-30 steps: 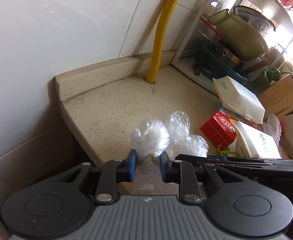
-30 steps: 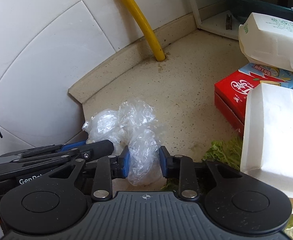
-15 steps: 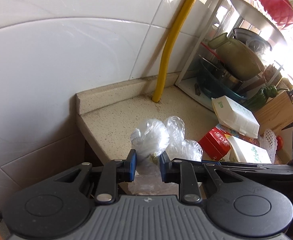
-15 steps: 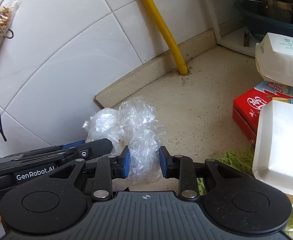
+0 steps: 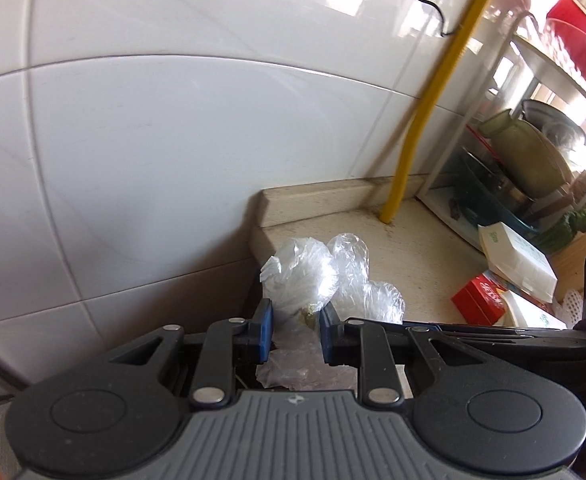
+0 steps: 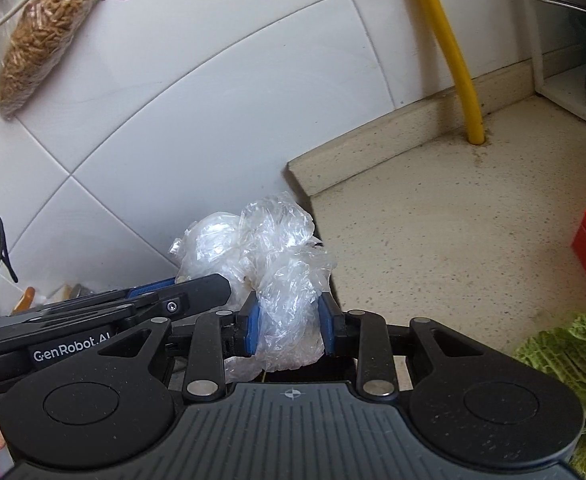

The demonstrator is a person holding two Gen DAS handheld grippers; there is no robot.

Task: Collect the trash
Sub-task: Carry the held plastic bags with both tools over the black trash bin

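A crumpled clear plastic bag (image 5: 309, 276) with greenish scraps inside is held by both grippers past the left end of the beige counter (image 5: 425, 256). My left gripper (image 5: 295, 332) is shut on its left lobe. My right gripper (image 6: 289, 330) is shut on its right lobe (image 6: 289, 292). The two grippers sit side by side; the left one shows in the right wrist view (image 6: 197, 286) and the right one in the left wrist view (image 5: 473, 330).
White tiled wall (image 5: 153, 140) lies ahead, with a yellow pipe (image 5: 421, 136) at the counter's back. A red box (image 5: 479, 300), white takeaway boxes (image 5: 517, 256) and a dish rack (image 5: 533, 152) stand right. Cabbage leaves (image 6: 565, 364) lie on the counter. A bag of dried food (image 6: 45, 28) hangs on the wall.
Both grippers have lifted the plastic bag off the counter and carried it left and back, past the counter's left end. Both stayed shut on it.
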